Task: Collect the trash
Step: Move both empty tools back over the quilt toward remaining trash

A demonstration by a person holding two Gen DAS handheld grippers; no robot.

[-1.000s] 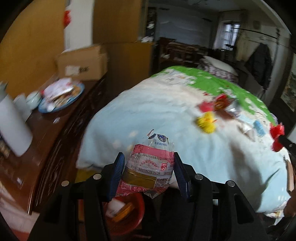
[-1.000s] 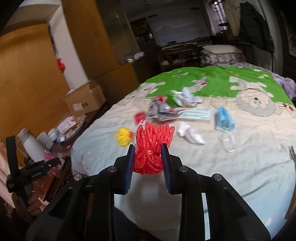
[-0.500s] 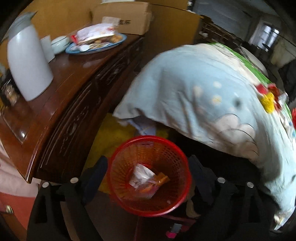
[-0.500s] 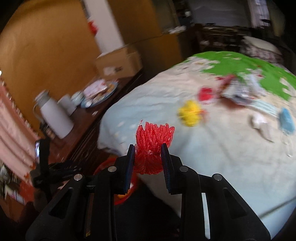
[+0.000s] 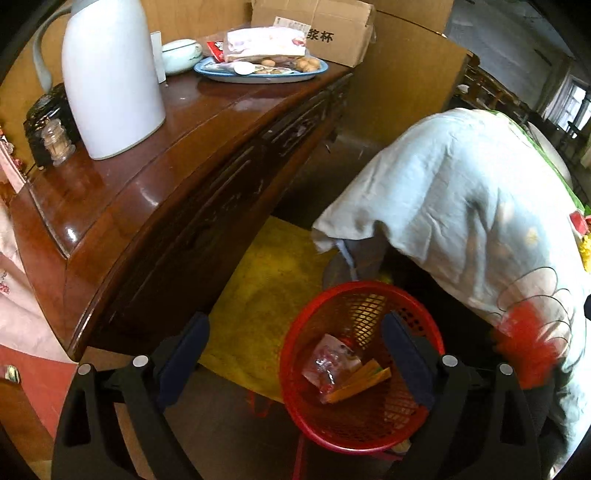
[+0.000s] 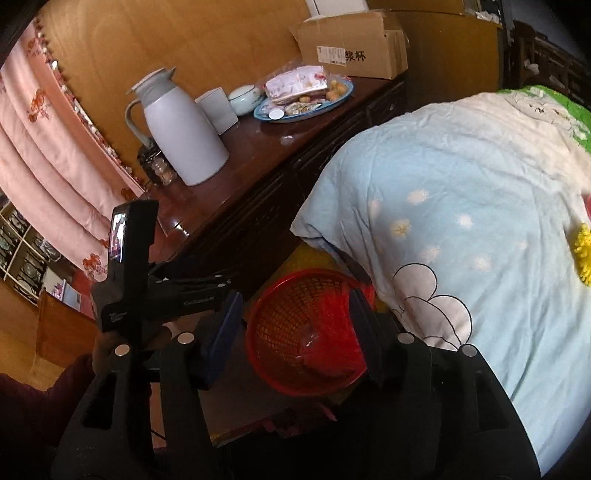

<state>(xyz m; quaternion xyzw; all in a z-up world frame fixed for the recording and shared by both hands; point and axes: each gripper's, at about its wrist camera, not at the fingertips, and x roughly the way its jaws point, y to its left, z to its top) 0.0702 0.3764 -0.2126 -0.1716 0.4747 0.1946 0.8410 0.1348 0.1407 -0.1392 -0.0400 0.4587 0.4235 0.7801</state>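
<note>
A red mesh basket point(image 5: 343, 286) stands on the floor between the bed and a sideboard. In it lie a pink-and-clear snack wrapper point(image 5: 330, 363) and orange packets point(image 5: 360, 384). My left gripper point(image 5: 295, 354) hangs above the basket, its jaws still opening with nothing between them. My right gripper point(image 6: 295, 328) is also over the basket point(image 6: 266, 325), jaws opening. A red foam net point(image 6: 338, 325) shows as a blur between them, by the right finger and no longer pinched. The same net point(image 5: 528, 343) appears as a red blur at the right in the left wrist view.
A dark wooden sideboard point(image 5: 155, 177) carries a white thermos jug point(image 5: 110, 74), a blue plate of snacks point(image 5: 258, 70) and a cardboard box point(image 5: 325, 26). The bed's pale blue quilt point(image 6: 461, 206) overhangs the basket. A yellow scrap point(image 6: 583, 254) lies on it. A yellow mat point(image 5: 266, 295) covers the floor.
Both grippers swung from the bed down to the basket. The left let go of the pink wrapper, which now lies in the basket. The right jaws parted around the red net.
</note>
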